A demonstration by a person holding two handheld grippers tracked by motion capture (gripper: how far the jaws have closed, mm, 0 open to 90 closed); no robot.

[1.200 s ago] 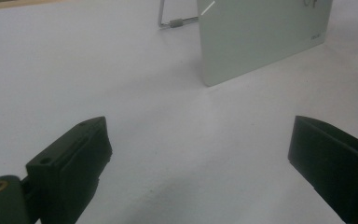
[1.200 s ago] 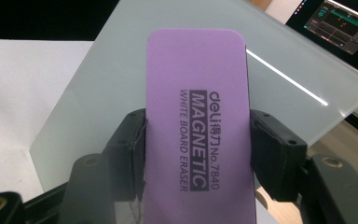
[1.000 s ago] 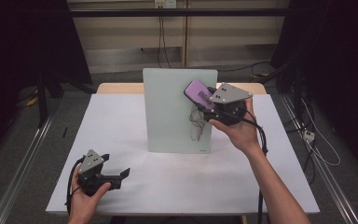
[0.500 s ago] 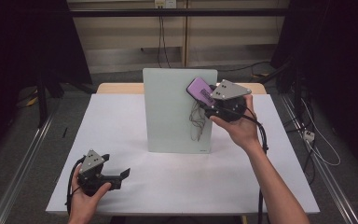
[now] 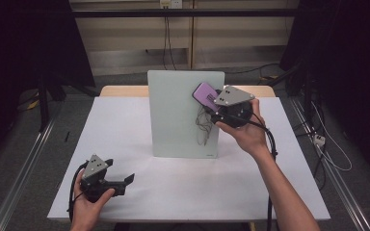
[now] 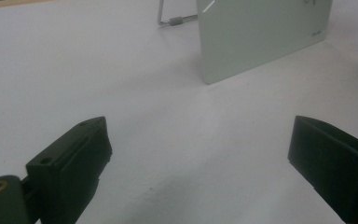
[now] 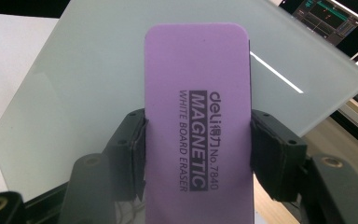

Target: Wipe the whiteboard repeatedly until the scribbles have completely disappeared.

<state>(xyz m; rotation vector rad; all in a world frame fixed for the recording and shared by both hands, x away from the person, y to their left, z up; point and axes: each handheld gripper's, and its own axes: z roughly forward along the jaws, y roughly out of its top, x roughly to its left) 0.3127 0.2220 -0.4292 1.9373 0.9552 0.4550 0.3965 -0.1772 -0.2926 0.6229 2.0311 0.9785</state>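
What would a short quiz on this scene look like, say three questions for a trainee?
1. True or false: the right gripper is shut on the purple rectangular whiteboard eraser.
2. What is scribbled on the upright frosted glass board? A) a dark tangle of pen lines B) a red circle C) nothing at all
3. Fill in: the left gripper, low over the white table, has its jaws ____.

Key: 1 true; 2 A, the dark scribble sits just below the eraser; 3 open, with nothing between them.
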